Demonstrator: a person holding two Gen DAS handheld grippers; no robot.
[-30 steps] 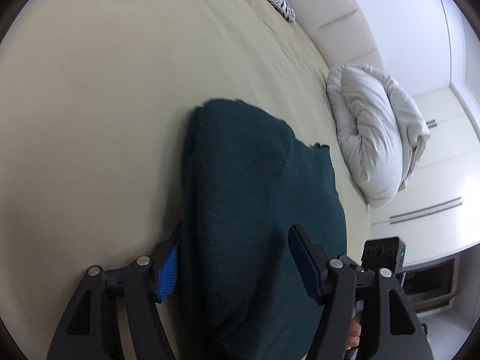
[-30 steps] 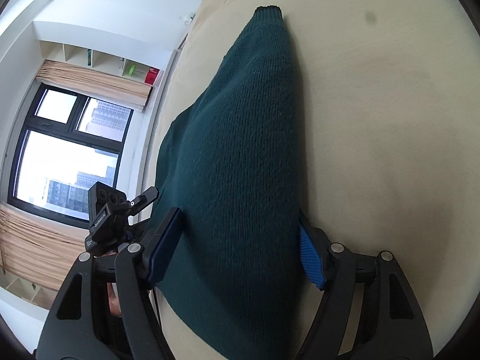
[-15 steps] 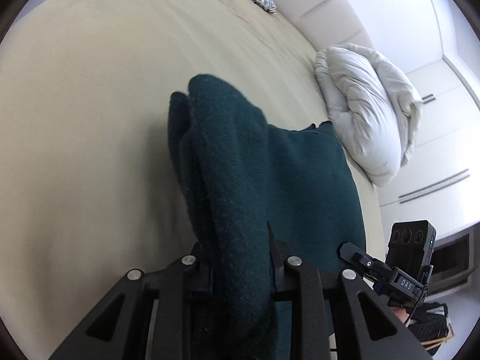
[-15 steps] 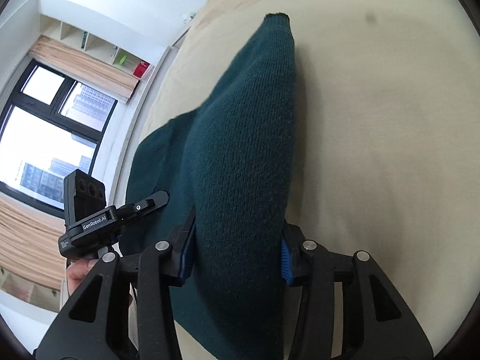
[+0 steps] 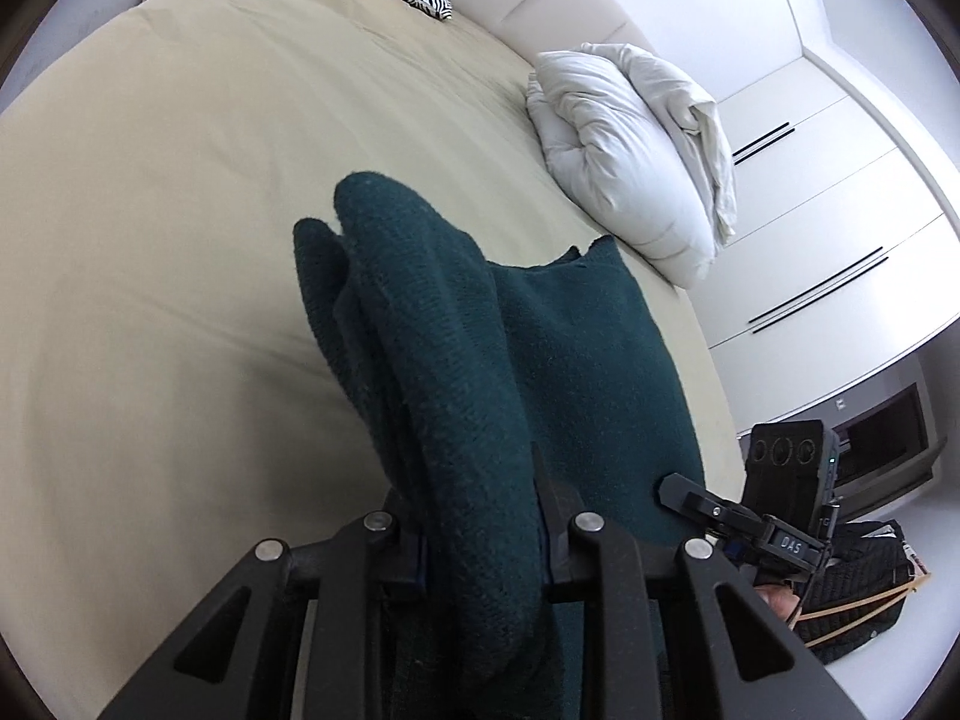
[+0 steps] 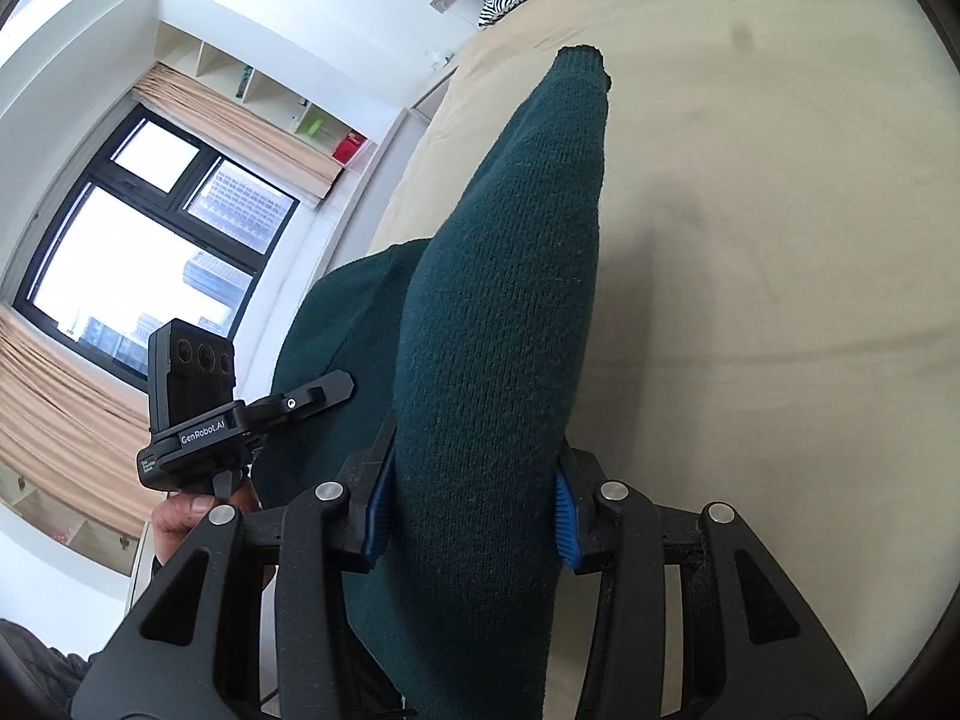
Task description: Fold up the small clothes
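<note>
Okay, both grips are on. A second ago my left gripper (image 5: 480, 531) and right gripper (image 6: 474, 501) stood wide open either side of the dark green knit sweater (image 5: 540, 360), which lay flat on the bed (image 5: 180, 240). Now both sets of fingers are clamped on bunched folds of it, and the near end is raised off the sheet. In the left view the fabric humps up between the fingers, two lobes ahead of them and the rest spread out to their right. In the right view a long rounded ridge runs forward from the fingers to a ribbed cuff or hem (image 6: 579, 60); I can't tell which.

My read: the fold is starting, near edge about to be carried over the far part.

Material: chunky, soft knit that drapes heavily and bulges past the pads. Bed sheet is smooth beige, lightly creased. A puffy white duvet (image 5: 630, 150) sits well beyond the fingers, to the right.
</note>
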